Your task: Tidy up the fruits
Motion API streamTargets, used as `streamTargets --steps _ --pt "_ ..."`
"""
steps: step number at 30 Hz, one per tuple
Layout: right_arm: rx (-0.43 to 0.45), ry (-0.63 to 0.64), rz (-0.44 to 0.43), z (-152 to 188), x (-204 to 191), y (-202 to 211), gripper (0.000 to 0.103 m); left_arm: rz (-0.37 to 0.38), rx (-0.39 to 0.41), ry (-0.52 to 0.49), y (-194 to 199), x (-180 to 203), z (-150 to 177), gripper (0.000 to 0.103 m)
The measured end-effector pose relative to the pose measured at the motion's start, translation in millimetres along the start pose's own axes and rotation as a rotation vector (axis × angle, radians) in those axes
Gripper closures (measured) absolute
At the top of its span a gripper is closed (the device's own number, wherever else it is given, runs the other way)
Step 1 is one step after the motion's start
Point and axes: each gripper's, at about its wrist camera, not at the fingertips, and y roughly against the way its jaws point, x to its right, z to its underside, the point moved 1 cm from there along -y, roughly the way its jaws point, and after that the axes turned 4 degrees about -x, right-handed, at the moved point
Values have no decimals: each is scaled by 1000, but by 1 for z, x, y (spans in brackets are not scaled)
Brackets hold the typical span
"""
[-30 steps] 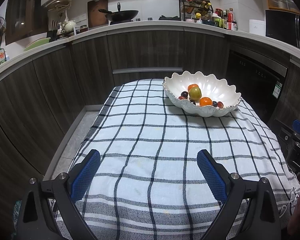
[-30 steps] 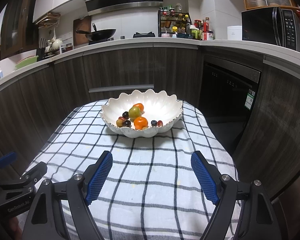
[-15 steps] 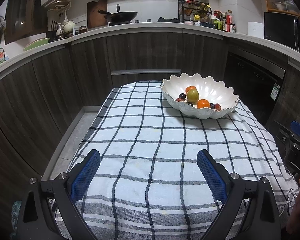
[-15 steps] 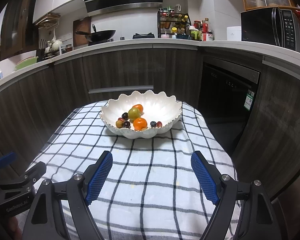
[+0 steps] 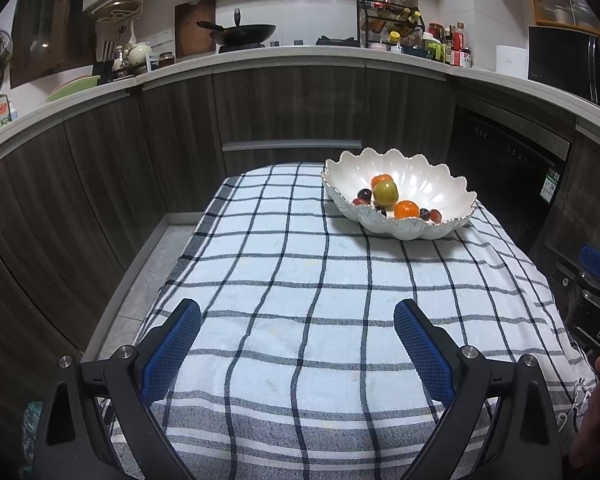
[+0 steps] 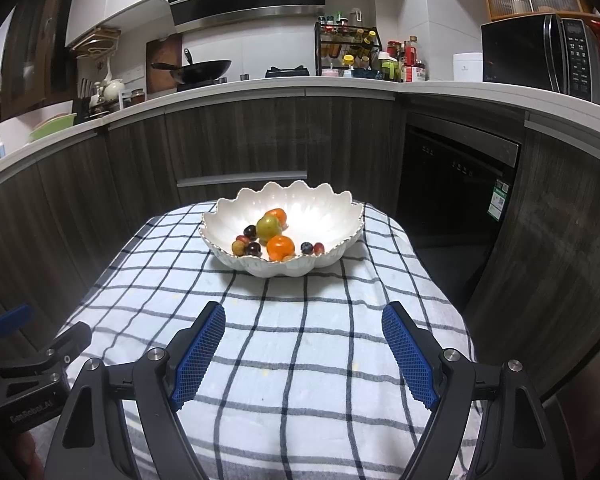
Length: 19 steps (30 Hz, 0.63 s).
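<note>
Broadly, a small table draped in a checked cloth (image 6: 284,344) was shown before dark kitchen cabinets, and nothing was seen on the cloth except one scalloped white bowl (image 6: 320,216), which was set near the far edge of the tabletop, toward its far right corner as seen from the left wrist (image 5: 432,176).

All visible fruit was gathered inside the bowl, toward its near rim. None was seen loose on the cloth, so the collecting was judged largely or wholly done; whether any sorting within the bowl remained could not be told.

By size, the fruits were counted as follows:
- one green fruit (image 6: 269,227), at the middle of the cluster;
- two orange fruits, one at the near rim (image 6: 280,247) and one partly hidden behind the green one (image 6: 277,213);
- about six small dark or reddish berries (image 6: 253,248), their exact number being uncertain where they overlapped.

The left gripper (image 5: 298,344) was held with its jaws standing wide apart and nothing between them, over the near edge of the tabletop. The right gripper (image 6: 303,346) was likewise spread wide and empty, well short of the bowl.
</note>
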Motion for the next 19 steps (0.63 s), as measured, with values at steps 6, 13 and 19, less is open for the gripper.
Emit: streamTargets --steps 6,13,19 --pt "-1 -2 -2 0 0 0 21 5 -5 0 -1 -1 0 4" --pt "-2 1 0 1 -1 0 21 13 -7 8 0 -2 -1 4" --pt "-3 0 0 2 -1 -1 21 15 -10 4 -1 -3 -1 4"
